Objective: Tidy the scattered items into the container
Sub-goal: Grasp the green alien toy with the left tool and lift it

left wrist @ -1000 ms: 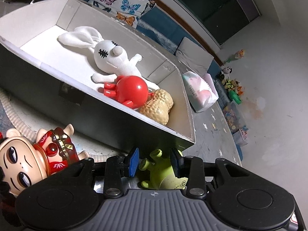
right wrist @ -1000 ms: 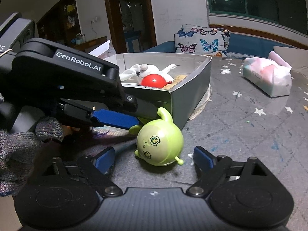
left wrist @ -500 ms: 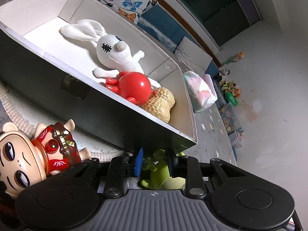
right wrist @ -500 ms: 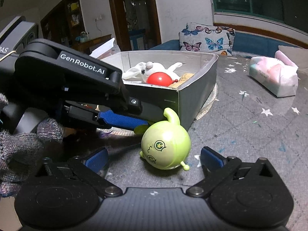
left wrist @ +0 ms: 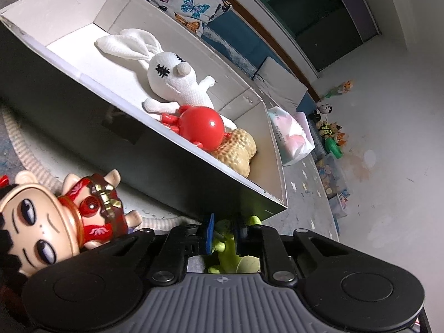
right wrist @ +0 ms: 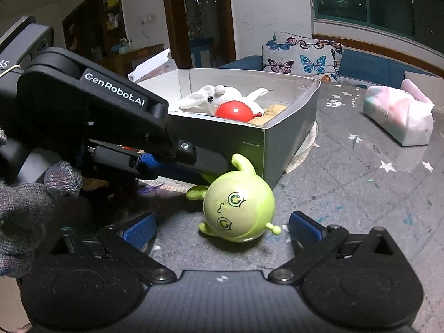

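- Nearest the onlooker, the right gripper (right wrist: pixel 220 226) waits with its blue pads spread wide apart and nothing between them pressed — the green alien toy (right wrist: pixel 238 212) lies on the grey star-patterned mat (right wrist: pixel 360 194) just ahead of its tips, untouched by it.
- The left gripper (left wrist: pixel 224 231), held in a knit-gloved hand (right wrist: pixel 25 211), is closing its jaws on a thin limb of that same green toy; the blue pads appear to be pinching the limb already.
- Just beside the left gripper lies a big-headed doll in red dress (left wrist: pixel 55 216), still out on the mat and a likely later pick.
- Directly behind the toy stands the grey box (right wrist: pixel 288 144), its near corner almost touching the alien; inside lie a white plush rabbit (left wrist: pixel 172 80), a red round toy (left wrist: pixel 201 127) and a peanut-shaped toy (left wrist: pixel 236 154).
- Further off, a pink-and-white tissue pack (right wrist: pixel 396 116) rests on the mat, with a butterfly cushion (right wrist: pixel 302 57) beyond.
- The step in hand looks like the grasp itself — next, the left hand must lift the alien clear of the box wall and carry it over the rim, a thin-limb hold that could let the round body swing.
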`<control>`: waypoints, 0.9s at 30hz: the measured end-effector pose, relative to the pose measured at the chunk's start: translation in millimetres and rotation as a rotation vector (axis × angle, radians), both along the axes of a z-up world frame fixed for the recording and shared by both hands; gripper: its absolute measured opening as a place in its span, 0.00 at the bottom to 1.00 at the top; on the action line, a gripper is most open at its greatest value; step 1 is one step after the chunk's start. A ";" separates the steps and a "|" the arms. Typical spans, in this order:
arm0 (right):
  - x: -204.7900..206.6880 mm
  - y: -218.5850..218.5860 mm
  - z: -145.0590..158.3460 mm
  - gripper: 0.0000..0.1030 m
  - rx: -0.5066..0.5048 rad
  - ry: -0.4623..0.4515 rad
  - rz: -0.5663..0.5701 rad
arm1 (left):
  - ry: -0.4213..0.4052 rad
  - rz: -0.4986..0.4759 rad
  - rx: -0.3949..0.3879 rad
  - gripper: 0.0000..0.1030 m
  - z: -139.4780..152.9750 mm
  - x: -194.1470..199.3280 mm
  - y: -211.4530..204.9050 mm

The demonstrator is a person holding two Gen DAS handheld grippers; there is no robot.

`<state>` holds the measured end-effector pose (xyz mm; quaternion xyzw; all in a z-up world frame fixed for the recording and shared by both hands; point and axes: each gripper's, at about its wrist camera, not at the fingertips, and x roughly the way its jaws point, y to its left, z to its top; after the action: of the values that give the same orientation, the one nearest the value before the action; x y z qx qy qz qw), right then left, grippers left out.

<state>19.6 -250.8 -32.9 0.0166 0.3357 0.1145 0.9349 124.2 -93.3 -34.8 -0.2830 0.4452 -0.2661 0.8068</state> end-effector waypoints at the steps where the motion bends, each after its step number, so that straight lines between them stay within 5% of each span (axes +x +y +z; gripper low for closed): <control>1: -0.1 -0.7 -0.1 1.00 0.002 -0.001 0.000 | 0.000 0.002 0.001 0.15 0.1 -0.2 0.6; 8: -6.0 -2.7 3.3 0.99 0.016 -0.022 -0.019 | 0.003 0.006 0.004 0.15 0.4 -2.6 5.9; 22: -10.3 -7.8 14.0 0.80 0.072 -0.060 -0.007 | 0.055 0.029 -0.050 0.24 -2.6 1.1 13.7; 27: -10.5 -13.3 15.1 0.60 0.111 -0.049 -0.015 | 0.058 0.029 -0.058 0.24 -3.7 1.6 12.6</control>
<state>9.0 -264.1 -17.8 0.0683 0.3057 0.1263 0.9412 125.7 -80.8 -38.5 -0.3204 0.4563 -0.2590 0.7887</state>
